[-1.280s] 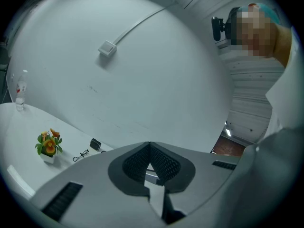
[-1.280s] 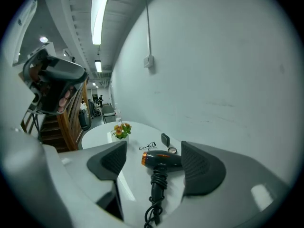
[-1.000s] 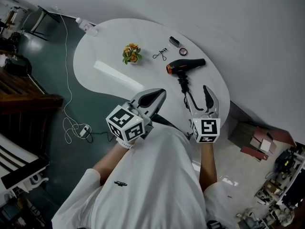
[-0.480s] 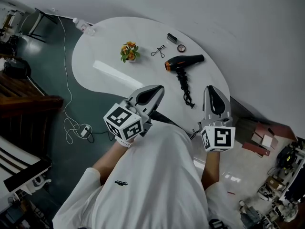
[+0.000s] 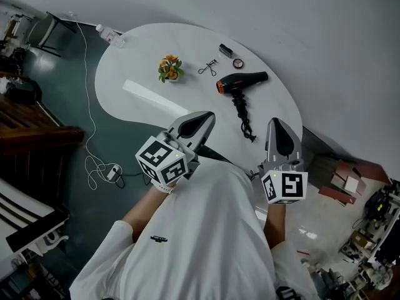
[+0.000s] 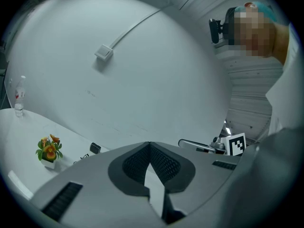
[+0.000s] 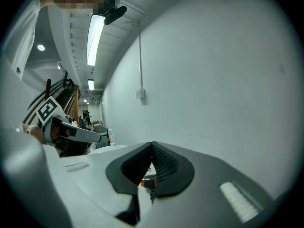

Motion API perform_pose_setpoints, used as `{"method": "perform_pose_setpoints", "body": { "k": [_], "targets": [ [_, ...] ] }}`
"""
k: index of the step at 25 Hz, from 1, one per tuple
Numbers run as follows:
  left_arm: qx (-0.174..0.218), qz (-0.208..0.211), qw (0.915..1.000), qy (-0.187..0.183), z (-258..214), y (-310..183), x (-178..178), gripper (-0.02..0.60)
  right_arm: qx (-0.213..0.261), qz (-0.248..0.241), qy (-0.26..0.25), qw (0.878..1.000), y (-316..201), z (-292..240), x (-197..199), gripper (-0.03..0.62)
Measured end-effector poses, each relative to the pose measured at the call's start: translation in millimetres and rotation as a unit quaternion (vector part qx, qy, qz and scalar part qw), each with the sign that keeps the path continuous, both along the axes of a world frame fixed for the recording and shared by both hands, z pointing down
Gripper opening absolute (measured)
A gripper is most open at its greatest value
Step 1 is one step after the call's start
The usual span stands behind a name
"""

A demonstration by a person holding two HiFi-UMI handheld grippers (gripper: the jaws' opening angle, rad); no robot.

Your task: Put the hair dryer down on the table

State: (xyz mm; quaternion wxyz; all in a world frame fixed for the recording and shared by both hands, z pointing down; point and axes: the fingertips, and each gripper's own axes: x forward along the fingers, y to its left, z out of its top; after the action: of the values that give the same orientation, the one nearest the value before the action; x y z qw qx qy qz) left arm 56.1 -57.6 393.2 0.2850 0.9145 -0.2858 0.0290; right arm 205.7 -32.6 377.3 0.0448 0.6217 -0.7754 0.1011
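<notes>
The black hair dryer (image 5: 244,80) with an orange nozzle lies on its side on the white table (image 5: 144,49), its coiled cord (image 5: 244,121) trailing toward me. Through the right gripper view, the orange nozzle (image 7: 147,180) shows in the slit below the jaws. My right gripper (image 5: 275,121) hangs over the table's near right edge, right of the cord; its jaws have just been closing and now meet with nothing between them (image 7: 152,144). My left gripper (image 5: 208,115) hovers at the near edge, left of the cord, shut and holding nothing (image 6: 150,144).
A small flower pot (image 5: 170,69) stands mid-table. An eyelash curler (image 5: 209,68), a black case (image 5: 225,50) and a round compact (image 5: 237,63) lie behind the dryer. A water bottle (image 5: 110,35) stands at the far left rim. Cable (image 5: 94,161) lies on the floor.
The right gripper's jaws were wide open around the cord's near end; they have shut on nothing, and the gripper has pulled back to the right and risen. The left gripper stayed put.
</notes>
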Motion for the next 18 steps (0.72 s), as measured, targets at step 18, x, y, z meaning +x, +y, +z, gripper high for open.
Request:
{"method": "perform_pose_setpoints", "body": {
  "k": [18],
  "targets": [
    [0.004,-0.002,1.0,0.003,-3.7,-7.1,0.8,0.009,0.003,-0.001,-0.006,1.0,-5.8,-1.5,-5.3,0.011]
  ]
}}
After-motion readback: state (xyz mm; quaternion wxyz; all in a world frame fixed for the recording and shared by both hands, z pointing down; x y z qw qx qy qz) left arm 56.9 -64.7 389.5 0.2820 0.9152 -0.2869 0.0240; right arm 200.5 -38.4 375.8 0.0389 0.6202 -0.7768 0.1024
